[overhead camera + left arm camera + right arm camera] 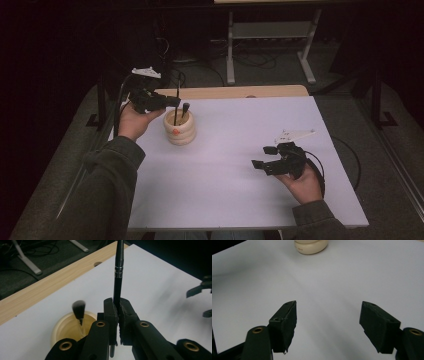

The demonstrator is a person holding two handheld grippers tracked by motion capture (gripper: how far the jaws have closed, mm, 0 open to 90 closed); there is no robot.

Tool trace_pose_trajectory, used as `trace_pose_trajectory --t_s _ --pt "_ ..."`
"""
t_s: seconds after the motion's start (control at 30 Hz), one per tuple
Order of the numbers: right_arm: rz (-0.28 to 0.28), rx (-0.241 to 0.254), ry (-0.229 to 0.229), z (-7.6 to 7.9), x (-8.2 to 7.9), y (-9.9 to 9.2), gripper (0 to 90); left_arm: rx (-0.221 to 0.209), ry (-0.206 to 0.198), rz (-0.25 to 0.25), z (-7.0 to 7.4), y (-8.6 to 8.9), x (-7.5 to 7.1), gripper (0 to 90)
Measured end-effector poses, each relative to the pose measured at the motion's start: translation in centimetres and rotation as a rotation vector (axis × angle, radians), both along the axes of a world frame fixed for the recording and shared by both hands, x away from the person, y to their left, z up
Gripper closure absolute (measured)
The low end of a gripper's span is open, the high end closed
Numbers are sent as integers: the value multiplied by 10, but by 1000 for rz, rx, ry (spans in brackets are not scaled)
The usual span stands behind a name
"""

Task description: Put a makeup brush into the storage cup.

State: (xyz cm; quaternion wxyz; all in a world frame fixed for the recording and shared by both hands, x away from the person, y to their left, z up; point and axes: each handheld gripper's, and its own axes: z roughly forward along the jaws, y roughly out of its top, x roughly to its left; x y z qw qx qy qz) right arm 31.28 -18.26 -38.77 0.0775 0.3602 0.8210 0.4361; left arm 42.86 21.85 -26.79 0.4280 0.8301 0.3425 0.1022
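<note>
Left gripper view tells me my left hand-held gripper is clamped on a black makeup brush above the cream holder, one brush already inside, while my right hand-held gripper hangs apart, empty.

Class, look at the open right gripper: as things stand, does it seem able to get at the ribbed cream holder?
Probably yes. The right gripper hangs open and empty, and only bare white table lies between it and the ribbed cream holder. The left gripper, beside the holder, grips a black brush.

Honestly nothing readable here, just a tiny red mark on the cream ribbed ceramic holder, way too small to make out.
</note>
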Motion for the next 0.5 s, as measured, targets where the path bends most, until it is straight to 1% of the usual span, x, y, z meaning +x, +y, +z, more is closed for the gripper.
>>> trace_pose_trajectory --t_s 0.03,0.07,0.1,0.13,0.17,0.2,0.27,0.33,0.37,0.4,0.5 --pt "0 0 0 0 0 0 286 0 0 0 0 0 0 859" --pt "3 -1 -3 0 1 0 283 0 -8 21 -1 1 4 859" --pt "3 -1 -3 0 1 0 283 0 -8 21 -1 1 4 859" --pt "3 0 0 -1 1 0 282 -1 -10 32 -1 2 6 859" --pt "3 2 1 0 1 0 282 -12 -6 43 -2 2 8 859" --pt "4 1 -2 0 1 0 283 -13 -4 49 -3 3 11 859" --pt "2 6 1 0 1 1 283 -4 -2 64 -5 4 14 859" --pt "6 5 -4 0 2 1 283 7 -2 64 -7 5 17 859" --pt "11 3 -6 -1 2 2 283 0 -3 71 -8 5 18 859" --pt "10 3 7 -1 2 2 283 -8 0 79 -9 5 19 859" --pt "9 -1 11 -1 2 2 279 -5 1 95 -11 8 25 859"
